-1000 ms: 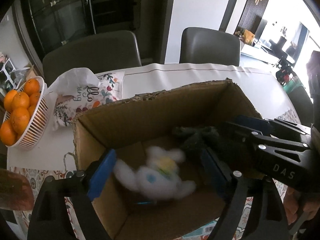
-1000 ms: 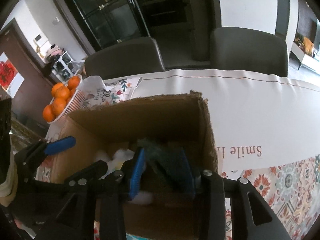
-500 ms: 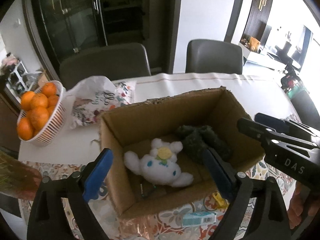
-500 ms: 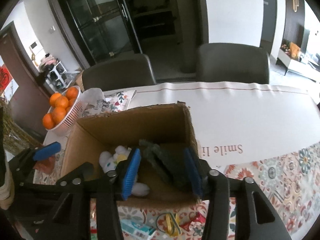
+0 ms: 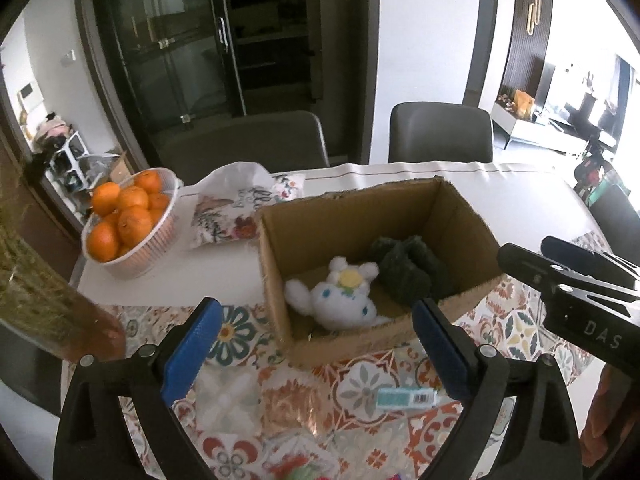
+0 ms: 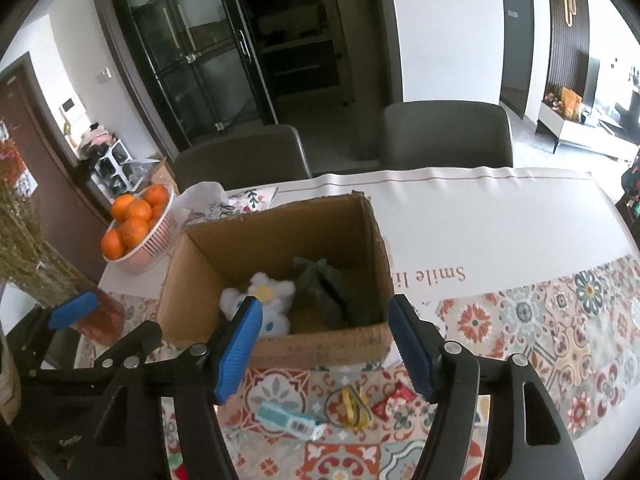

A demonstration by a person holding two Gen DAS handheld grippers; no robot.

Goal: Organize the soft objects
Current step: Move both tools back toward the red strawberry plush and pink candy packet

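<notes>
An open cardboard box [image 5: 352,344] stands on the table. Inside it lie a white plush toy [image 5: 340,300] with a yellow spot and a dark green plush toy [image 5: 408,268] to its right. My left gripper [image 5: 316,312] hovers above and in front of the box, its jaws wide and opening with nothing between them. My right gripper [image 6: 324,304] is also raised before the box [image 6: 320,344], its jaws opening and empty. The white toy [image 6: 264,296] and the green toy [image 6: 324,292] lie below it. Each gripper shows at the edge of the other's view.
A white basket of oranges [image 5: 128,216] and a patterned bag [image 5: 236,208] sit left of the box. A vase of dried stems [image 5: 60,320] stands near left. A teal packet [image 5: 406,398] and a yellow item [image 6: 352,404] lie in front. Two chairs [image 5: 440,132] stand behind the table.
Both grippers have pulled up and back out of the box. The right jaws let go of the dark green toy and spread. The white toy has come to rest on the box floor.
</notes>
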